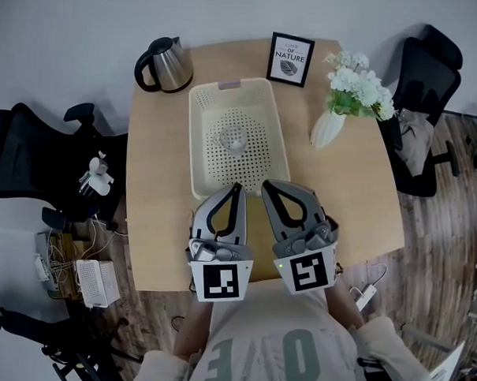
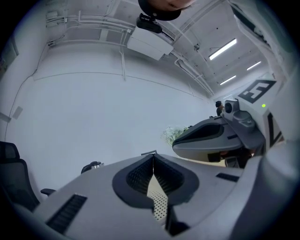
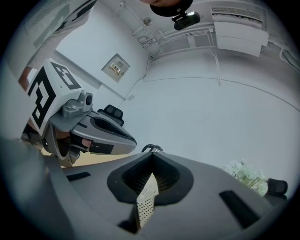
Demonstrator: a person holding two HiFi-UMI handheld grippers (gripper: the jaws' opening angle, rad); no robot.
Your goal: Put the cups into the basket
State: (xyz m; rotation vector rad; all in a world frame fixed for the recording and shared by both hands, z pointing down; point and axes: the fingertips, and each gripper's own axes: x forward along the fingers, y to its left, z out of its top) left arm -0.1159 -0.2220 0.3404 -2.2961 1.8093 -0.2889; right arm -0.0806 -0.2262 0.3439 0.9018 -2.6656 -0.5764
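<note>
A cream perforated basket (image 1: pixel 200 137) lies on the wooden table, and a clear glass cup (image 1: pixel 231 140) stands inside it near the middle. My left gripper (image 1: pixel 237 186) hovers just short of the basket's near rim, shut with nothing held. My right gripper (image 1: pixel 266 184) sits beside it on the right, also shut and empty. In the left gripper view the jaws (image 2: pixel 153 157) meet at their tips, with the basket's mesh (image 2: pixel 159 204) showing through the gap below. The right gripper view shows its jaws (image 3: pixel 152 157) closed the same way over the mesh (image 3: pixel 146 199).
A steel kettle (image 1: pixel 165 64) stands at the table's far left corner. A framed print (image 1: pixel 290 59) and a white vase of flowers (image 1: pixel 341 103) stand at the far right. Black office chairs (image 1: pixel 427 107) flank the table, and cables and boxes (image 1: pixel 73 269) lie on the floor left.
</note>
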